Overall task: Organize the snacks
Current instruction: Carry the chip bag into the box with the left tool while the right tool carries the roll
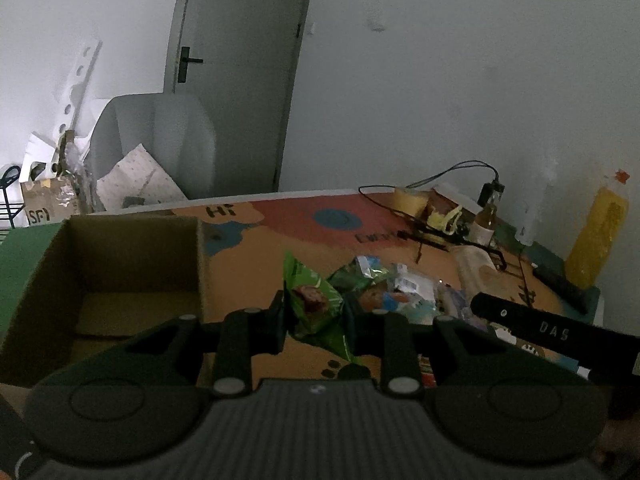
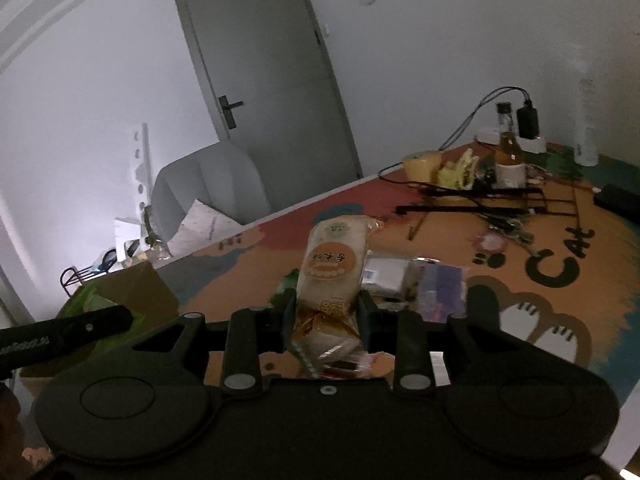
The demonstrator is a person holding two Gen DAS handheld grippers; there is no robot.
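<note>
Both grippers loaded. We see the left gripper (image 1: 314, 322) clamped on a green snack packet (image 1: 314, 304), lifted clear of the table mat (image 1: 280, 240), with the open cardboard box (image 1: 120, 268) at its 10 o'clock. The right gripper (image 2: 326, 312) pinches an orange-labelled cake packet (image 2: 334, 276) at mid-length; loose packets (image 2: 416, 280) lie at 2 o'clock. We judge both packets light, crinkly, slippery and crushable; hold them across the filled middle, not the seams.
</note>
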